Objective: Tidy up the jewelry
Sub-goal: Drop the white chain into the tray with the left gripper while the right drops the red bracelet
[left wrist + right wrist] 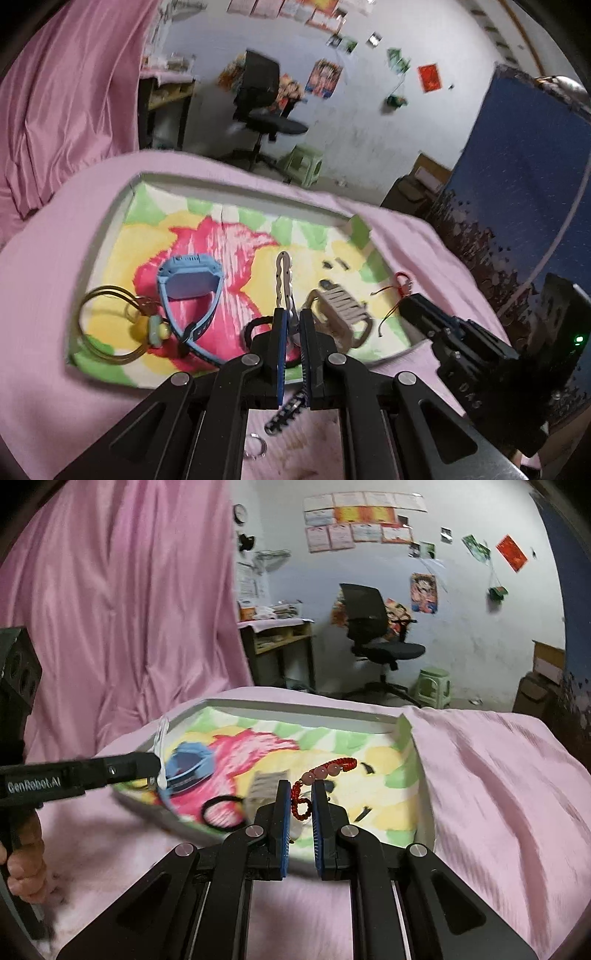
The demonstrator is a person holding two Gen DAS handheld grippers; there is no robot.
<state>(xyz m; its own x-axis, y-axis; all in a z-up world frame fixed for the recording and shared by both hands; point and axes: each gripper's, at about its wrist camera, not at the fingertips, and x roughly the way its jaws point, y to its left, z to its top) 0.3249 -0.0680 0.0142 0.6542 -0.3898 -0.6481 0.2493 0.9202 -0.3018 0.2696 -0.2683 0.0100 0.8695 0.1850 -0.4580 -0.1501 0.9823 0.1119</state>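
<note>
Left wrist view: the left gripper (pixel 291 321) is clamped on a pale beaded bracelet (pixel 283 280) over the tray's (pixel 122 206) near edge; a blue watch (pixel 190 284) lies left of it, gold bangles (pixel 107 325) in the near left corner.

Right wrist view: the right gripper (pixel 300 805) is clamped on a red beaded bracelet (pixel 325 771) over the tray's near right part; a black hair tie (pixel 221 812) lies by the near edge.

Home bedroom, office chair (pixel 376 627), wall posters (pixel 423 592), desk (pixel 277 635)
</note>
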